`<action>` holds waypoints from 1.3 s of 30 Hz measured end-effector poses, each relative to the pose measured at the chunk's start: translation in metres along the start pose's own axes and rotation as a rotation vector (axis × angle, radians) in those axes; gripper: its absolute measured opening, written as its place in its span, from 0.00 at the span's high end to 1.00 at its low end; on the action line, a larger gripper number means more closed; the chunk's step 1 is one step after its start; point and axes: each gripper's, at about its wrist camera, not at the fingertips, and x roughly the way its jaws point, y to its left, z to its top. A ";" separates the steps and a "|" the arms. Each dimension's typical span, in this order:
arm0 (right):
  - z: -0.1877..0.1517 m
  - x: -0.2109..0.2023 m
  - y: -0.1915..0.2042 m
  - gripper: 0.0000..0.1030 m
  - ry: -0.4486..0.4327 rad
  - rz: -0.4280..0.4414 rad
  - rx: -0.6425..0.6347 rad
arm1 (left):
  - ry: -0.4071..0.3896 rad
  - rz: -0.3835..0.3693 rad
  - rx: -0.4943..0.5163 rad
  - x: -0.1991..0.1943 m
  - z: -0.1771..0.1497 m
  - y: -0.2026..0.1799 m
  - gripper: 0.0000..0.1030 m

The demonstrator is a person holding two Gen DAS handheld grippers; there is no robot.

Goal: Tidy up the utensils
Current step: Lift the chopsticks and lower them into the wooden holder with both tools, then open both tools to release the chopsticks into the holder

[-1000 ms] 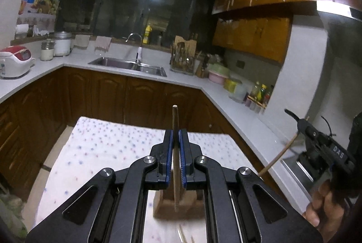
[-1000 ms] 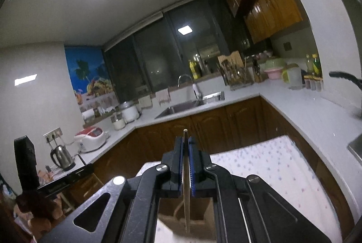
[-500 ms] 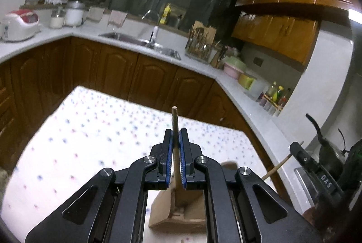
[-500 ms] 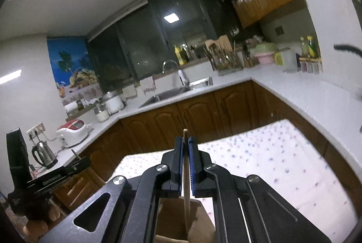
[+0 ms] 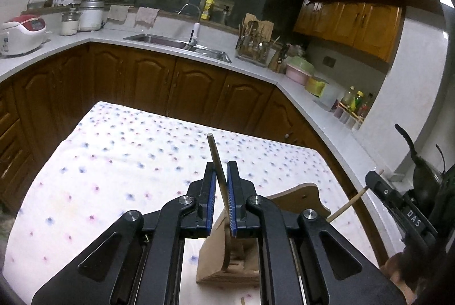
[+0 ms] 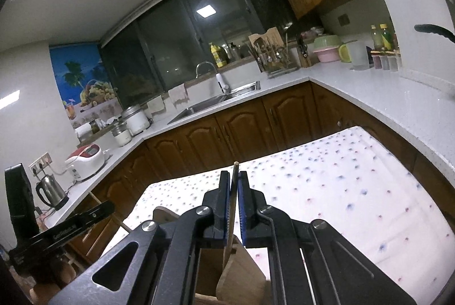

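A wooden utensil holder (image 5: 227,265) stands on the dotted tablecloth (image 5: 119,163), below both grippers. My left gripper (image 5: 219,177) has its jaws slightly parted around a wooden utensil handle (image 5: 216,160), which leans loosely between the pads with its lower end in the holder. My right gripper (image 6: 233,185) is shut on a thin wooden spatula handle (image 6: 234,177); its blade (image 6: 236,279) hangs over the holder (image 6: 210,273). The right gripper (image 5: 398,208) also shows at the right of the left wrist view with its stick (image 5: 352,202).
The cloth-covered table (image 6: 341,191) sits inside an L-shaped kitchen counter (image 5: 327,111) with a sink (image 5: 182,45), a utensil rack (image 5: 253,46), a rice cooker (image 5: 21,33) and bottles (image 5: 352,103). A kettle (image 6: 51,190) stands on the left counter.
Both grippers have lowered toward the holder. The left jaws have parted a little and its wooden handle now leans to the left. The right gripper still clamps its spatula.
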 end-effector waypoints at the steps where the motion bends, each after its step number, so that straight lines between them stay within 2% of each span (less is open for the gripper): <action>1: 0.000 0.001 0.000 0.94 0.006 -0.001 0.001 | 0.007 -0.001 0.000 0.000 0.000 0.000 0.93; 2: -0.001 0.003 0.000 0.91 0.012 -0.002 0.001 | 0.018 -0.008 -0.001 0.001 0.000 0.000 0.91; 4: -0.002 0.004 0.001 0.90 0.023 -0.005 -0.003 | 0.034 -0.019 -0.010 0.001 0.000 0.002 0.78; 5: -0.003 0.003 0.001 0.87 0.025 -0.004 -0.002 | 0.034 -0.015 -0.016 -0.002 -0.001 0.003 0.64; 6: -0.002 0.001 0.001 0.83 0.026 -0.001 0.002 | 0.030 -0.011 -0.019 -0.004 -0.001 0.004 0.56; 7: -0.001 -0.002 0.000 0.68 0.022 0.008 0.008 | 0.025 -0.009 -0.022 -0.007 -0.002 0.004 0.55; 8: -0.001 -0.005 -0.001 0.46 0.016 0.015 0.011 | 0.025 -0.013 -0.023 -0.012 -0.002 0.005 0.53; 10: 0.001 -0.017 -0.003 0.28 -0.016 0.021 0.018 | 0.028 -0.021 -0.028 -0.017 -0.003 0.007 0.48; 14: 0.005 -0.039 -0.008 0.13 -0.054 0.031 0.043 | 0.002 -0.009 -0.026 -0.044 -0.009 0.010 0.27; 16: 0.004 -0.053 -0.011 0.07 -0.066 0.038 0.057 | -0.008 0.002 -0.019 -0.058 -0.016 0.013 0.24; 18: 0.001 -0.069 -0.013 0.05 -0.078 0.034 0.060 | -0.001 0.016 -0.010 -0.067 -0.025 0.014 0.20; 23: -0.015 -0.104 -0.022 0.05 -0.077 0.020 0.070 | 0.029 0.038 0.019 -0.088 -0.052 0.020 0.20; 33: -0.068 -0.153 -0.033 0.05 0.017 -0.033 0.085 | 0.131 0.061 0.000 -0.111 -0.110 0.027 0.19; 39: -0.100 -0.161 -0.035 0.05 0.092 -0.055 0.067 | 0.191 0.065 -0.010 -0.112 -0.142 0.032 0.20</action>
